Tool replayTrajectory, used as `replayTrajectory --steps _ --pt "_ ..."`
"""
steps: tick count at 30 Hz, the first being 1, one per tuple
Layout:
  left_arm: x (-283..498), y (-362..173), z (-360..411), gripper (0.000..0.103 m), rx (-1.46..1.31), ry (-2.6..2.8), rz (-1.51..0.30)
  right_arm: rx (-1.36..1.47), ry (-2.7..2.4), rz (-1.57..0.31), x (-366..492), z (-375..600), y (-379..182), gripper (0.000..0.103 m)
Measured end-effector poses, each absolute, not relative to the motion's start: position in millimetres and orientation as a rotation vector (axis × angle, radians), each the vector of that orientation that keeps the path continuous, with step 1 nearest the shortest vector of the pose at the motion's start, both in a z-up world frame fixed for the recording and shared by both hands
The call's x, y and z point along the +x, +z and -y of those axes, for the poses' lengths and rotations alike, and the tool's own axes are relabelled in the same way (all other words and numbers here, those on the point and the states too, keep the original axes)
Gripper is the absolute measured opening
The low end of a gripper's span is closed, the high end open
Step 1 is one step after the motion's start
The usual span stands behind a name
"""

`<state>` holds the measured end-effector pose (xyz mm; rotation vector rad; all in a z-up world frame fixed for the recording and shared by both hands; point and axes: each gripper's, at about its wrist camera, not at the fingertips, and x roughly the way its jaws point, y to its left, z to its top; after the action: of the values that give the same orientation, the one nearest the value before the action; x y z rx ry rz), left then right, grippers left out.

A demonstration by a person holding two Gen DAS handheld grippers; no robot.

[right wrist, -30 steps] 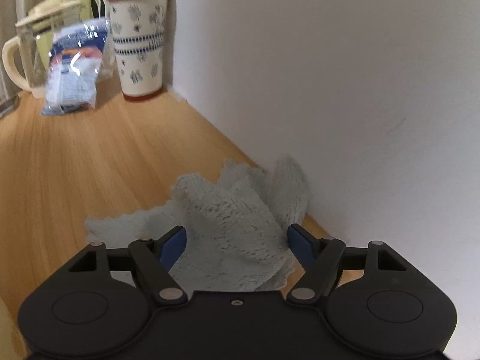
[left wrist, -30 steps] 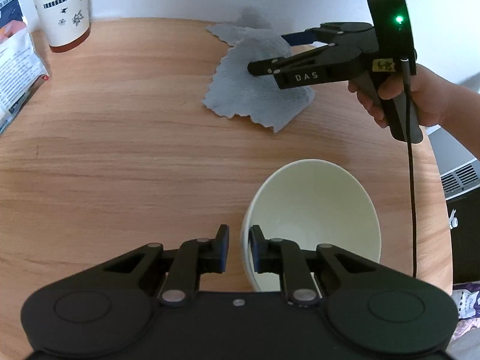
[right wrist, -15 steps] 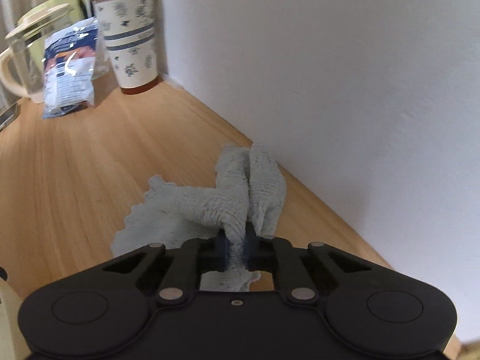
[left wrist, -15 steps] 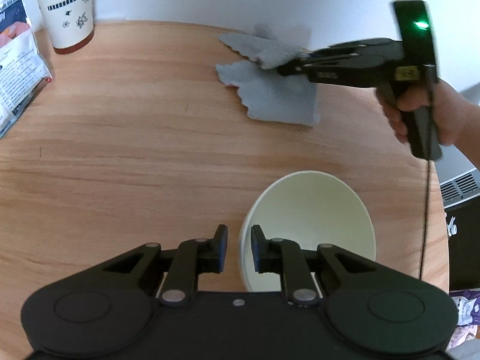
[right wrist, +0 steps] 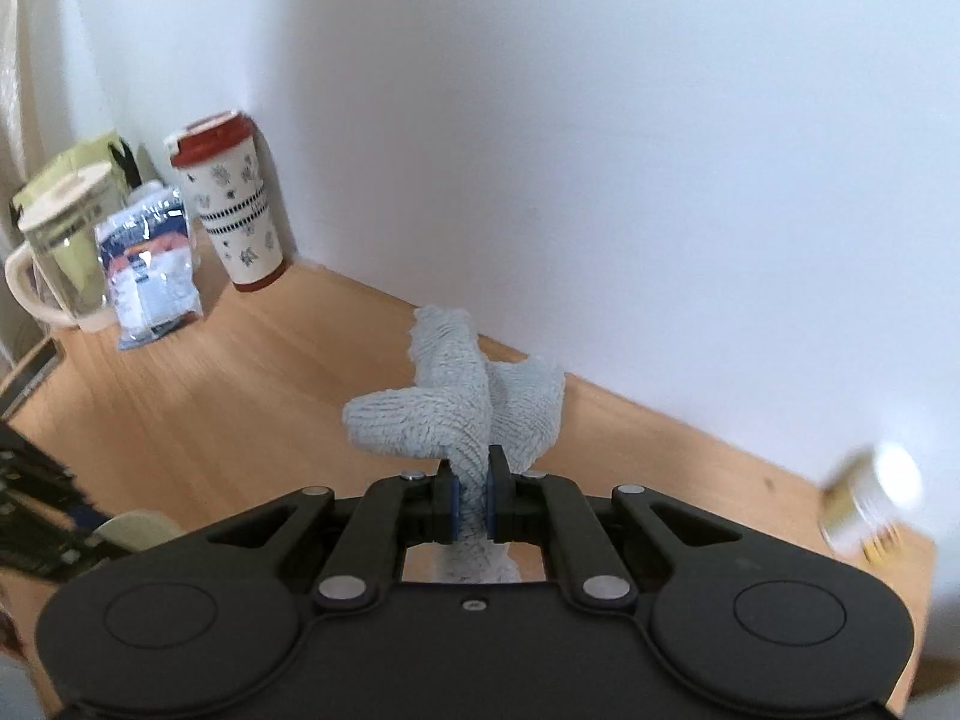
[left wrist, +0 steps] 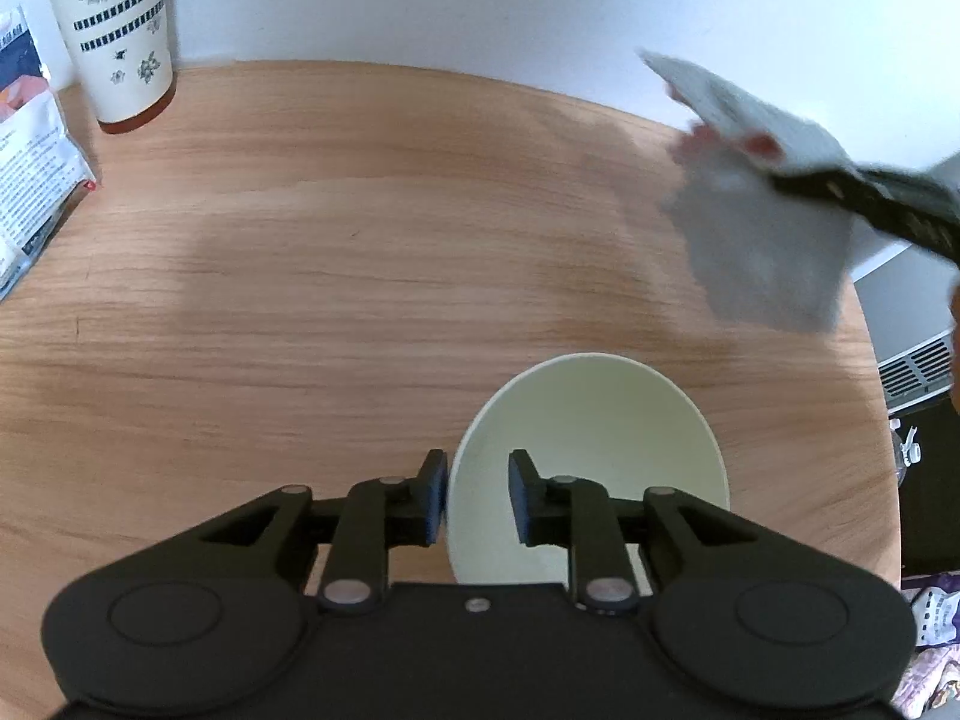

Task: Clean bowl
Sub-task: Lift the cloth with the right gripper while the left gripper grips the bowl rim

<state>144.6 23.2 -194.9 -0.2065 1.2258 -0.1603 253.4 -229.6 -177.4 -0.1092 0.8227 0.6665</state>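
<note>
Astride the bowl (left wrist: 591, 420) rim, left gripper's (left wrist: 477, 495) jaws (slack).

A home, by its clutter: a round light-wood table (left wrist: 360, 252) against a plain white wall (right wrist: 600, 150), bearing a flower-printed travel cup with red lid (right wrist: 231, 210), a clear lidded plastic jug (right wrist: 57, 261) and a printed snack packet (right wrist: 150, 267).
</note>
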Motion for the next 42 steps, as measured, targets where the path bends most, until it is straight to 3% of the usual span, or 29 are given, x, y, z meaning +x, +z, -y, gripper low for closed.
replayTrajectory --steps 8,14,22,24,25,26,29,33,34,38,42 --pt "135 -192 -21 0.035 -0.191 -0.173 -1.207 -0.136 0.503 -0.824 188 259 -166 0.008" --pt "135 -191 -21 0.037 -0.174 -0.191 -1.209 -0.221 0.521 -0.890 157 224 -182 0.008" --pt "137 -191 -25 0.039 -0.187 -0.205 -1.214 0.057 0.611 -1.085 169 206 -218 0.012" --pt "138 -190 -26 0.039 -0.193 -0.208 -1.212 0.044 0.569 -1.086 169 211 -224 0.021" --pt "139 -190 -26 0.039 -0.194 -0.212 -1.211 0.020 0.555 -1.084 169 212 -225 0.038" --pt "138 -190 -26 0.039 -0.192 -0.215 -1.211 -0.008 0.544 -1.079 169 213 -225 0.048" --pt "138 -188 -27 0.041 -0.184 -0.231 -1.216 -0.123 0.571 -1.016 163 214 -214 0.058" --pt "136 -186 -28 0.042 -0.168 -0.254 -1.221 -0.408 0.737 -0.859 148 213 -183 0.063" --pt "136 -186 -28 0.042 -0.164 -0.260 -1.222 -0.495 0.784 -0.823 146 212 -176 0.070" --pt "137 -186 -28 0.042 -0.160 -0.260 -1.226 -0.747 1.005 -0.698 130 203 -165 0.071" --pt "138 -184 -26 0.045 -0.164 -0.254 -1.227 -0.930 1.213 -0.688 122 182 -177 0.071"
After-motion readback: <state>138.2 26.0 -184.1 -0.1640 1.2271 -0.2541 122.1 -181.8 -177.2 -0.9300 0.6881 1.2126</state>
